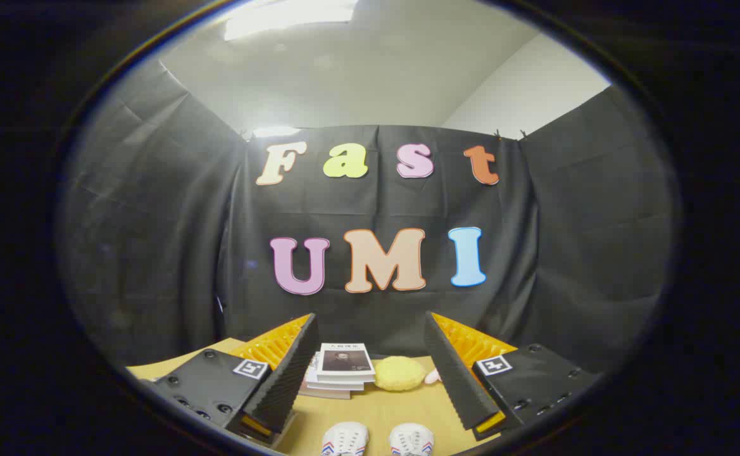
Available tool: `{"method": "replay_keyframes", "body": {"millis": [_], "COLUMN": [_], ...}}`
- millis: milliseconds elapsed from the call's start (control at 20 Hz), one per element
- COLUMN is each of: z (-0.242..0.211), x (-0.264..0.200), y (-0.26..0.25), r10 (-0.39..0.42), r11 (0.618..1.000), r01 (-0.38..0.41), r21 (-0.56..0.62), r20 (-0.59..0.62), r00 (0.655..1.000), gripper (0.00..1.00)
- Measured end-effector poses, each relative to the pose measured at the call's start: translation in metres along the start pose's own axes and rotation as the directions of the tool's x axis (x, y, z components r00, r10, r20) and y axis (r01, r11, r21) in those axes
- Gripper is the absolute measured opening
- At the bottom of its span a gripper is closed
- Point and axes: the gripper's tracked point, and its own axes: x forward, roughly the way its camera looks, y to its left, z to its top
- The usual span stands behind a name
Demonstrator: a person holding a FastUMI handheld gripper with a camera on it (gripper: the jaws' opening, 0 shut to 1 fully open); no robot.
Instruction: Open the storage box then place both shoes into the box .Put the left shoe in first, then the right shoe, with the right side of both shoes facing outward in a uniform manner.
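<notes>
Gripper (370,373) held level over the table (376,411), aimed at the back wall of the booth; its two fingers stand wide apart with nothing between them and press on nothing. Two white shoes (377,439) sit side by side on the wooden table, just below and between the fingers, toes pointing away from the camera; only their front parts show, left one (344,439) and right one (411,439) close together but apart. Beyond the fingers, near the wall: a small stack of books (341,370), and just beside it a round yellow sponge-like pad (399,373), then a small pink thing (432,377) partly hidden behind the right finger, too little of it showing to name. The storage box cannot be located from here, so whether it is shut or open cannot be told. Judgement on progress: very start, nothing done as far as can be seen. Neither shoe is gripped or boxed. Left to do: open the box, left shoe in first, then right shoe, right sides facing out
</notes>
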Motion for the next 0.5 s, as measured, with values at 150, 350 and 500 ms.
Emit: {"method": "replay_keyframes", "body": {"millis": [150, 350, 500], "z": [-0.0003, -0.0027, -0.0049], "x": [0.0027, 0.0027, 0.0019], "y": [0.0010, 0.0002, -0.0025], "r10": [0.008, 0.013, 0.012], "r11": [1.000, 1.000, 1.000], "r01": [-0.008, -0.014, -0.012], "r21": [-0.007, -0.007, -0.018], "r20": [0.003, -0.003, -0.007], "r00": [1.000, 1.000, 1.000], "gripper": [1.00, 1.00, 1.00]}}
